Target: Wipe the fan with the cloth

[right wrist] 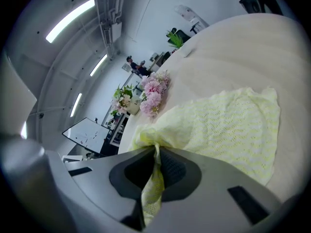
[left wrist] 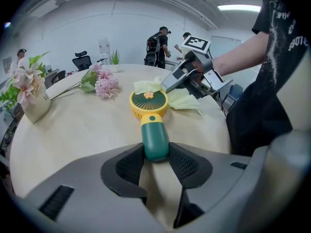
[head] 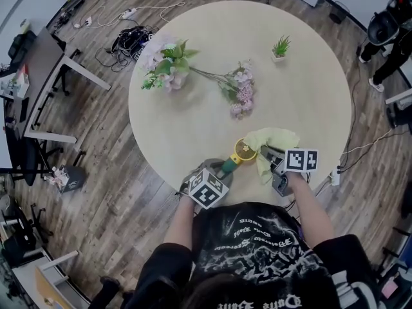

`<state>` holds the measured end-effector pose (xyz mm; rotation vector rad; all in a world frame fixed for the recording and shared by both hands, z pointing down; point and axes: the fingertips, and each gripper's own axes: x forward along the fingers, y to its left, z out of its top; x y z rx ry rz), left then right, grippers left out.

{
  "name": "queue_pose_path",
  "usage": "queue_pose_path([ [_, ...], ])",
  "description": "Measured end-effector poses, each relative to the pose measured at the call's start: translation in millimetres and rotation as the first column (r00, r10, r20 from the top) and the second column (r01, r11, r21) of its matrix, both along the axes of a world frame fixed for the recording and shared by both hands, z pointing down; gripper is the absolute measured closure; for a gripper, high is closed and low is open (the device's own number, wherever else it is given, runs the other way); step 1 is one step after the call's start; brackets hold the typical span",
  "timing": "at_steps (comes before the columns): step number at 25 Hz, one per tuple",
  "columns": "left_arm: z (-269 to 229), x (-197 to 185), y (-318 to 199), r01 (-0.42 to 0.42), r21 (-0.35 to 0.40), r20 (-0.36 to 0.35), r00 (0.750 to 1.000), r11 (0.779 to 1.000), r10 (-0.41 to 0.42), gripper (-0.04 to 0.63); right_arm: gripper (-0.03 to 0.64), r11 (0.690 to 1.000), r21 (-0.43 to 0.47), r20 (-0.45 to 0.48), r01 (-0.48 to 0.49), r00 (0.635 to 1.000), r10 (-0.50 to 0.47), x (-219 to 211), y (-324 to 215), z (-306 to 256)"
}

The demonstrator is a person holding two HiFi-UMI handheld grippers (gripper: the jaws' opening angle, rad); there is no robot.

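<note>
Left gripper [left wrist: 156, 152] clamps fan [left wrist: 149, 114] handle; right gripper [right wrist: 156, 166] pinches cloth [right wrist: 228, 125], a pinch head view hides.

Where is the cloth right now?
In the head view the yellow cloth lies at the round table's near edge, pinched in the right gripper, just right of the handheld fan.

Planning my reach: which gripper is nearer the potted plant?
Right. The right gripper, shut on the cloth, is straight across the table from the potted plant; the left gripper, holding the fan, is further left.
</note>
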<state>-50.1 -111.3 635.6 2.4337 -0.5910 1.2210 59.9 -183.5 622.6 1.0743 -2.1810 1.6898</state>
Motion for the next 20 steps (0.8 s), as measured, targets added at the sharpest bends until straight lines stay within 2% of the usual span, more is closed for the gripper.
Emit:
queue_pose_path([
  [2,-0.4,0.0,-0.4,-0.019,-0.007,0.009,1.0,1.0,0.019,0.416,0.588,0.996,0.007,-0.033,0.088,0.996,-0.087,-0.7,-8.1,0.5],
  [5,1.0,2.6,-0.5,-0.062,-0.004,0.029,0.998,0.998,0.062,0.416,0.588,0.974,0.03,-0.103,0.226,0.97,-0.222,-0.6,-22.5,0.1],
  [7,1.2,3.3,-0.2,-0.077,-0.007,0.034,0.996,0.997,0.078,0.416,0.588,0.945,0.033,-0.134,0.326,0.938,-0.319,-6.5,-29.6,-2.0],
  [9,0.9,2.3,-0.1,-0.081,-0.008,0.035,0.996,0.997,0.082,0.416,0.588,0.901,0.018,-0.165,0.433,0.89,-0.424,-16.7,-33.5,-2.0],
  [12,0.8,2.1,0.6,-0.091,-0.009,0.034,0.995,0.996,0.091,0.416,0.588,0.816,-0.017,-0.19,0.578,0.799,-0.571,-28.7,-37.9,-3.2],
  [16,1.1,1.8,0.3,-0.13,-0.008,0.046,0.99,0.991,0.13,0.416,0.588,0.659,-0.095,-0.181,0.746,0.638,-0.748,-45.8,-38.4,-12.3],
  [18,2.7,2.6,0.5,-0.141,-0.004,0.049,0.989,0.99,0.141,0.416,0.588,0.579,-0.152,-0.196,0.801,0.55,-0.812,-52.9,-37.1,-9.7],
  [20,3.3,3.8,1.8,-0.154,0.0,0.056,0.987,0.988,0.153,0.416,0.588,0.511,-0.198,-0.187,0.836,0.48,-0.857,-61.9,-33.5,-8.2],
])
